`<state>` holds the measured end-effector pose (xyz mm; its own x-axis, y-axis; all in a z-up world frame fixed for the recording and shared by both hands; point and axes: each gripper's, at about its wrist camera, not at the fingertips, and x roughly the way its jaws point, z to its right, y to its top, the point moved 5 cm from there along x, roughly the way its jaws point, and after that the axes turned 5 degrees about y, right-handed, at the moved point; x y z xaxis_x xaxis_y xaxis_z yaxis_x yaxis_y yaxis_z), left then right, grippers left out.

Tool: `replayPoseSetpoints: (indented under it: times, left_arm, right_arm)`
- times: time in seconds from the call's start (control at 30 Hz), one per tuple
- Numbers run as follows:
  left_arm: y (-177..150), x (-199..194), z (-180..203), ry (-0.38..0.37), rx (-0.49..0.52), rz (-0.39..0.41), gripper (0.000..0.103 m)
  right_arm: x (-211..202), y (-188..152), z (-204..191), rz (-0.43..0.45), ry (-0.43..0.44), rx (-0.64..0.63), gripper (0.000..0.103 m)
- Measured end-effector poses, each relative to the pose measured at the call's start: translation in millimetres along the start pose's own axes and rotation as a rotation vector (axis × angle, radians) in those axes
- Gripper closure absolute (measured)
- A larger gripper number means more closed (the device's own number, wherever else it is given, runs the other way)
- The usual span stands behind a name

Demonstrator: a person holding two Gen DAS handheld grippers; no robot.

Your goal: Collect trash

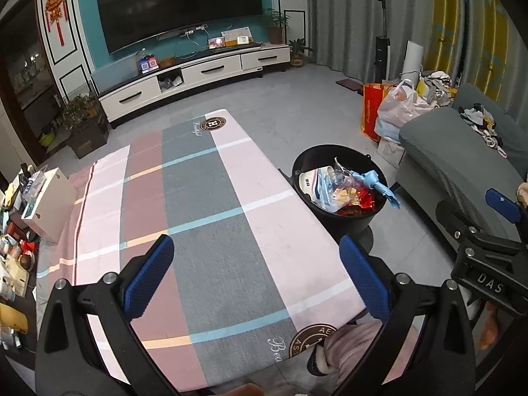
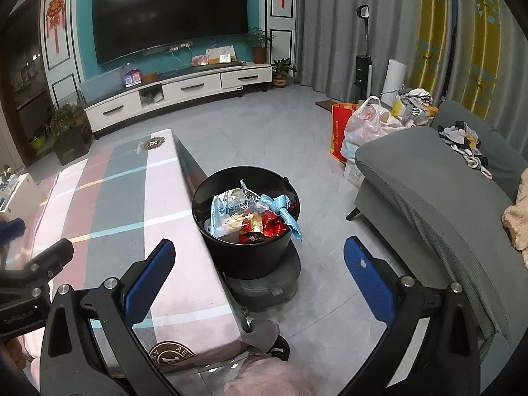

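Note:
A black trash bucket [image 1: 343, 217] stands on the floor just right of the low table [image 1: 204, 204]; it also shows in the right wrist view [image 2: 246, 257]. It holds several wrappers, a white pack and a light blue cloth [image 2: 288, 214] draped over its rim. My left gripper [image 1: 255, 257] is open and empty above the table's checked cloth. My right gripper [image 2: 259, 265] is open and empty, above the table's right edge, near the bucket. The right gripper also shows in the left wrist view [image 1: 488, 241].
A grey sofa [image 2: 429, 191] runs along the right. Bags [image 2: 366, 125] sit on the floor beyond it. A white box [image 1: 49, 204] and clutter lie left of the table. A TV cabinet [image 1: 198, 72] lines the far wall.

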<state>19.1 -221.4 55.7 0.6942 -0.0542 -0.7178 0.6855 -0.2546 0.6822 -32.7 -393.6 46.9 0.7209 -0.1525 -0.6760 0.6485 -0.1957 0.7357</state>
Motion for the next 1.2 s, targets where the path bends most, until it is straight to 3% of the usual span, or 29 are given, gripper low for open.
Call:
replayPoseSetpoints:
  times: [1.2]
  left_arm:
    - [0,8,10,0.011,0.032,-0.014,0.003]
  right_arm:
    - [11,-2,1,-0.014,-0.004,0.0,0.003]
